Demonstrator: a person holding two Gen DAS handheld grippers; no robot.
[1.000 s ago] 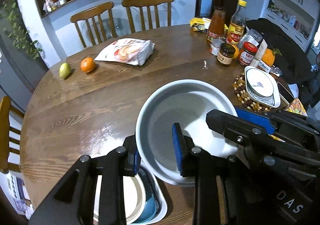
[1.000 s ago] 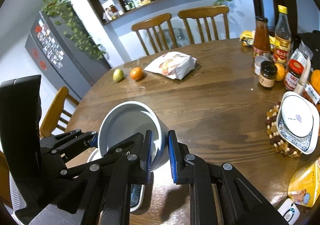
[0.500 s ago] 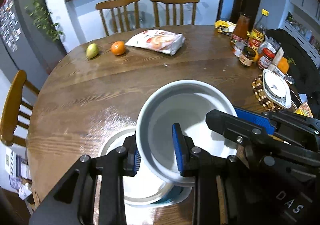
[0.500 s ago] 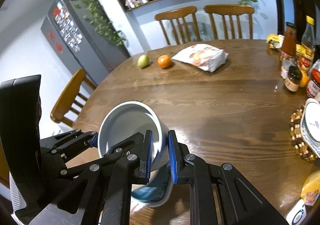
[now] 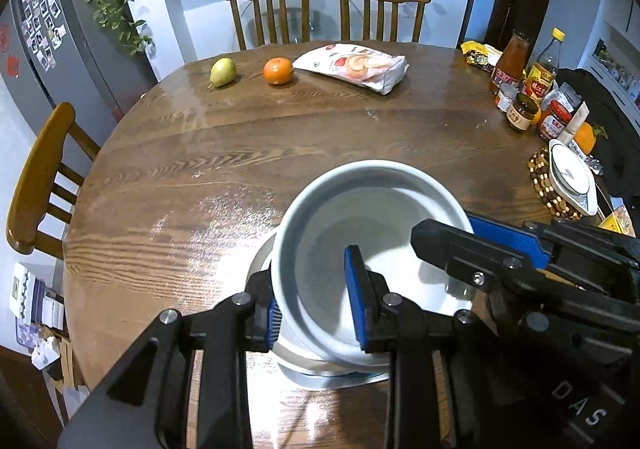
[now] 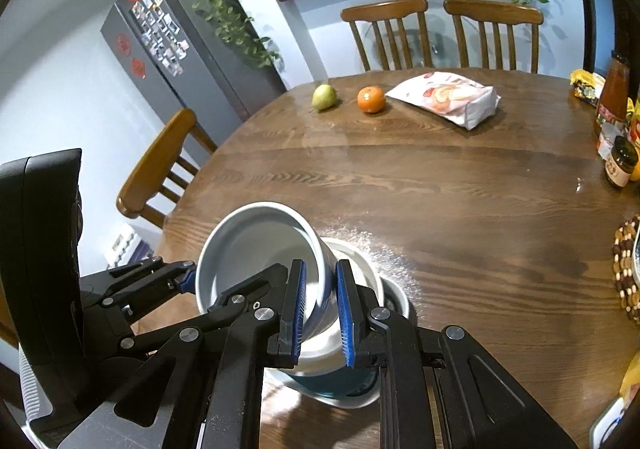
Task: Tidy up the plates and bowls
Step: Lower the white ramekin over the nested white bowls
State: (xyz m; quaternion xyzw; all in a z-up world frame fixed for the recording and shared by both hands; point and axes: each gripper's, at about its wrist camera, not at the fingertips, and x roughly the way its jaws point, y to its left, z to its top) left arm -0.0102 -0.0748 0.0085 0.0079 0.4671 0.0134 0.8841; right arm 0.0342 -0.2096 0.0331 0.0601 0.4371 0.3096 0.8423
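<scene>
A large white bowl (image 5: 372,217) is held by both grippers just above a stack of dishes (image 5: 320,369) at the table's near edge. My left gripper (image 5: 316,293) is shut on the bowl's near-left rim. My right gripper (image 6: 320,305) is shut on the bowl's right wall (image 6: 256,245), and its body shows at right in the left wrist view. The bowl is tilted. The stack under it has a white bowl and a blue dish (image 6: 336,385) on a plate (image 6: 396,297). Whether the bowl touches the stack is hidden.
The round wooden table (image 5: 320,137) holds a pear (image 5: 222,71), an orange (image 5: 278,70), a snack bag (image 5: 356,67), jars and bottles (image 5: 524,89), and a white dish on a beaded mat (image 5: 568,181) at right. Chairs (image 5: 40,177) stand around it.
Both grippers, with the white bowl, have drawn back toward the near edge and over the dish stack, which now lies directly under the bowl. Both grips are unchanged.
</scene>
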